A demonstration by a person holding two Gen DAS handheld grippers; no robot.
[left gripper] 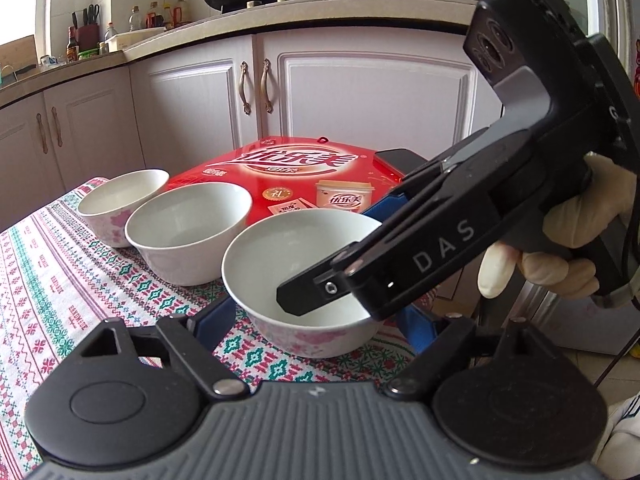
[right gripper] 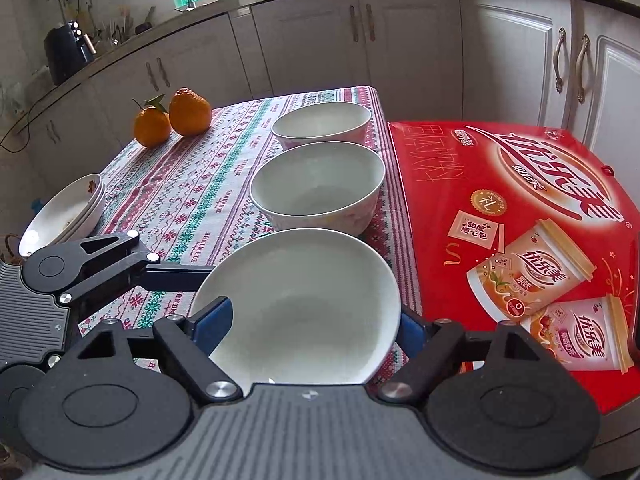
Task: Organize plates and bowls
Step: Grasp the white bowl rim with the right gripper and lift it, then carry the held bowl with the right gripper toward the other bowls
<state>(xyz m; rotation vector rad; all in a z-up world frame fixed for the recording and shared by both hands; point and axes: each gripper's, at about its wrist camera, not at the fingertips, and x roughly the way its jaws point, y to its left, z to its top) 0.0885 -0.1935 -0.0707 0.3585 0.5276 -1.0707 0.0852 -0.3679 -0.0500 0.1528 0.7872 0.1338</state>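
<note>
In the left wrist view, three white bowls stand in a slanting row on a patterned tablecloth (left gripper: 60,280). The far bowl (left gripper: 120,196) is at ten o'clock, the middle bowl (left gripper: 188,232) is just beside it, and the nearest bowl (left gripper: 280,252) sits at the centre. A red box (left gripper: 304,176) lies behind them at twelve o'clock.

The left gripper (left gripper: 316,320) has the nearest bowl between its blue pads, one at each side of the bowl's wall. The jaws stand wide, and whether the pads press on it cannot be told.

The right gripper (left gripper: 340,252) reaches in from three o'clock in a gloved hand (left gripper: 580,240), with one black finger over the bowl's hollow.

In the right wrist view, a stack of plates (right gripper: 64,216) rests at nine o'clock and two oranges (right gripper: 172,118) at eleven. The same bowl fills the gap between the right gripper's pads at six o'clock. Here too, contact is unclear.
</note>
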